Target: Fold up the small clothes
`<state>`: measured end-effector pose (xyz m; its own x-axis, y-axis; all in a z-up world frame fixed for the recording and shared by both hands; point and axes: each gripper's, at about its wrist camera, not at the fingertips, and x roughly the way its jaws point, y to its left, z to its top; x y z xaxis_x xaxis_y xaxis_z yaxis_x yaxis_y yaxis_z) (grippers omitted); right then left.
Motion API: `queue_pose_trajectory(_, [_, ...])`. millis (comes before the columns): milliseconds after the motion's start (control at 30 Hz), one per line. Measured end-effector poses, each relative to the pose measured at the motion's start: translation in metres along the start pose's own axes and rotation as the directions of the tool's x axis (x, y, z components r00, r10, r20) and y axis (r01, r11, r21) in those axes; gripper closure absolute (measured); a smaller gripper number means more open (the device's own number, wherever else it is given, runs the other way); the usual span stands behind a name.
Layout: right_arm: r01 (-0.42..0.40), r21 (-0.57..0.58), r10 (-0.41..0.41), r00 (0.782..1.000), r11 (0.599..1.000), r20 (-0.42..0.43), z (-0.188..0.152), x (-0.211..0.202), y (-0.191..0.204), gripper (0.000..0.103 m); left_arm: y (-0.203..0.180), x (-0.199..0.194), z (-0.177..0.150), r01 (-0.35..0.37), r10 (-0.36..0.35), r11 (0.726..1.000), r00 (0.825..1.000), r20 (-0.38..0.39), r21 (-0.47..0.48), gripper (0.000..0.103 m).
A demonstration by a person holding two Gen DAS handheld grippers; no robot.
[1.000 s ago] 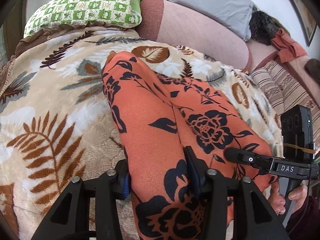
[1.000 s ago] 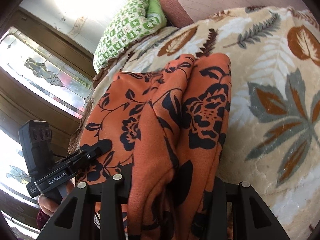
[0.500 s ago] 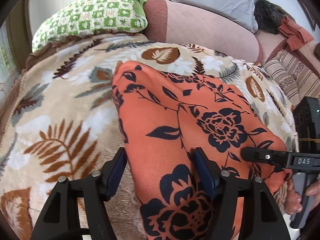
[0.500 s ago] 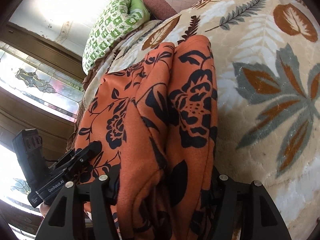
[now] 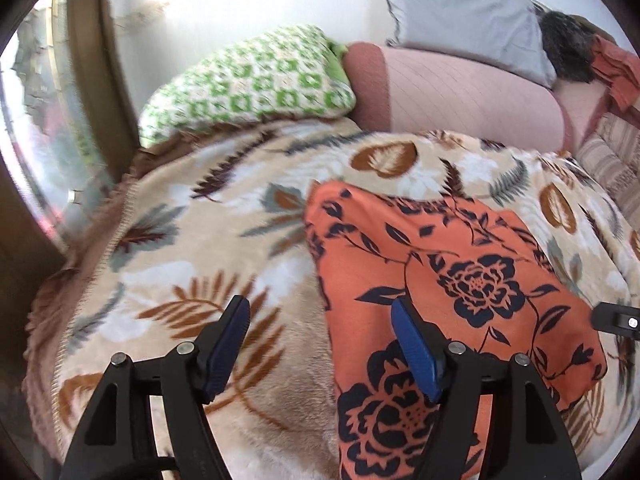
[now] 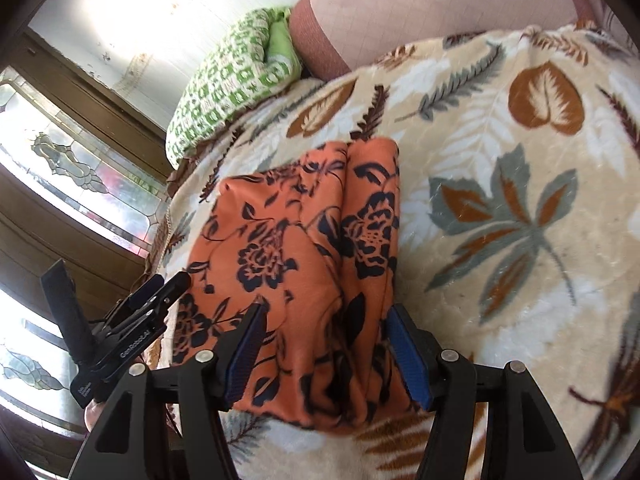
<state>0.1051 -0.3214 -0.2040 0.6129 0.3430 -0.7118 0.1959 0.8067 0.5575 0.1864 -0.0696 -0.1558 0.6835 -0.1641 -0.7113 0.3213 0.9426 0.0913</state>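
Note:
An orange cloth with black flowers (image 5: 448,280) lies folded on the leaf-print blanket (image 5: 208,248). My left gripper (image 5: 320,320) hovers over the cloth's near left edge. Its jaws are opening; the right fingertip (image 5: 404,320) is above the cloth, the left one above the blanket, and neither presses on fabric. In the right wrist view the same cloth (image 6: 304,240) shows its folded layers. My right gripper (image 6: 326,320) stands open above its near end, with cloth below the gap and no pad squeezing it. The left gripper (image 6: 132,312) appears at the left there.
A green-and-white pillow (image 5: 248,84) and a pink bolster (image 5: 460,96) lie at the back of the bed, with a grey pillow (image 5: 460,12) behind. Striped bedding (image 5: 612,160) lies at the right. A wooden window frame with patterned glass (image 6: 80,160) runs along the left.
Both grippers let go of the orange cloth, opened and lifted back from it. The cloth, bunched up between the jaws before, now lies flat on the blanket.

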Motion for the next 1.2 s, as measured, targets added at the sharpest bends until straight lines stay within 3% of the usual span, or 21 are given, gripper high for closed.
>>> queue_pose_trajectory(100, [0.017,-0.03,-0.016,1.0,0.999,0.023,-0.005,-0.017,0.013,0.037,-0.005,-0.017,-0.001,-0.057,0.056,0.998,0.998,0.023,0.007,0.028])
queue_pose_trajectory(233, [0.027,-0.064,-0.025,0.999,0.998,0.042,-0.015,-0.038,0.031,0.037,-0.003,-0.047,-0.008,-0.074,0.074,0.997,0.997,0.018,-0.022,0.028])
queue_pose_trajectory(333, [0.033,-0.086,-0.028,0.998,0.996,0.064,-0.024,-0.054,0.043,0.037,0.002,-0.074,-0.014,-0.071,0.071,0.997,0.997,0.013,-0.037,0.019])
queue_pose_trajectory(533, [0.049,-0.104,-0.037,0.993,0.993,0.113,-0.038,-0.085,0.069,0.037,0.006,-0.137,-0.009,-0.141,0.142,0.99,0.985,0.097,-0.024,0.019])
queue_pose_trajectory(800, [0.139,-0.191,-0.093,0.968,0.972,0.232,-0.051,-0.134,0.119,0.037,0.011,-0.215,0.005,-0.163,0.172,0.985,0.961,0.217,-0.058,0.011])
queue_pose_trajectory(1200, [0.175,-0.256,-0.079,0.934,0.951,0.347,-0.067,-0.182,0.153,0.036,0.015,-0.274,0.011,-0.191,0.21,0.977,0.937,0.278,-0.094,0.008])
